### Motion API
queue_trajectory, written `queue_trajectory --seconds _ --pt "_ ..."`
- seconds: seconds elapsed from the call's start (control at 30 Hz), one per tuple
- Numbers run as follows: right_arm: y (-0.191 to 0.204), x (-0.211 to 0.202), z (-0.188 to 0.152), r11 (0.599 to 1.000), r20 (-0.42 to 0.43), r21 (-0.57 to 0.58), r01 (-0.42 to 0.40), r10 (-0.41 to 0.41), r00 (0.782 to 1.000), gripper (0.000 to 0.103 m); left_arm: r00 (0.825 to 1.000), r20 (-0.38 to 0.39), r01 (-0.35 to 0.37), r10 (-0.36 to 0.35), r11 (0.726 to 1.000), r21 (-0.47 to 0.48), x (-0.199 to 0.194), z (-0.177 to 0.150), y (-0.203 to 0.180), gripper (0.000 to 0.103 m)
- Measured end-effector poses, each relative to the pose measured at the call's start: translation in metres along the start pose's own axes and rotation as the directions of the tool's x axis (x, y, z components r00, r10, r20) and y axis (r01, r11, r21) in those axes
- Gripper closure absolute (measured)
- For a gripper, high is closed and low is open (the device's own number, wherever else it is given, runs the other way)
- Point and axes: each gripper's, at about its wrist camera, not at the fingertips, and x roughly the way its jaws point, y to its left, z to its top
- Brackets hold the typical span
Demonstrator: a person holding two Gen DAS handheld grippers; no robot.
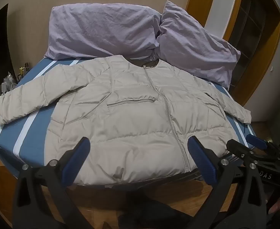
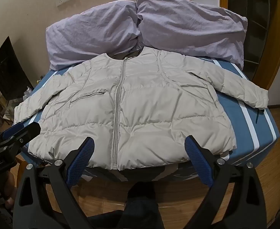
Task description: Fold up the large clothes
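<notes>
Jacket (image 1: 132, 118) is lying flat while we are hovering both grippers (image 1: 139, 152) (image 2: 139, 150) agape, risking slippery padding escaping.

Both grippers are tilted downward and forward. The left gripper (image 1: 139, 143) has its jaws wide apart, and nothing is between its blue pads (image 1: 202, 159). The right gripper (image 2: 138, 143) also has its jaws wide apart, with nothing between them. In the left wrist view, the right gripper (image 1: 243, 143) is just to the right, close beside the left one. In the right wrist view, a hand (image 2: 3, 189) holds the handle of the left gripper (image 2: 20, 131) at the lower left.
</notes>
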Motion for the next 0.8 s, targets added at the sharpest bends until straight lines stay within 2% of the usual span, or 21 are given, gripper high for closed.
queue_trajectory --seconds 0.8 --pt "0.0006 0.0017 0.0006 1.000 0.000 -0.001 0.001 -0.001 1.000 0.006 1.000 -0.003 0.007 -0.007 1.000 -0.006 0.0000 0.0000 0.0003 0.002"
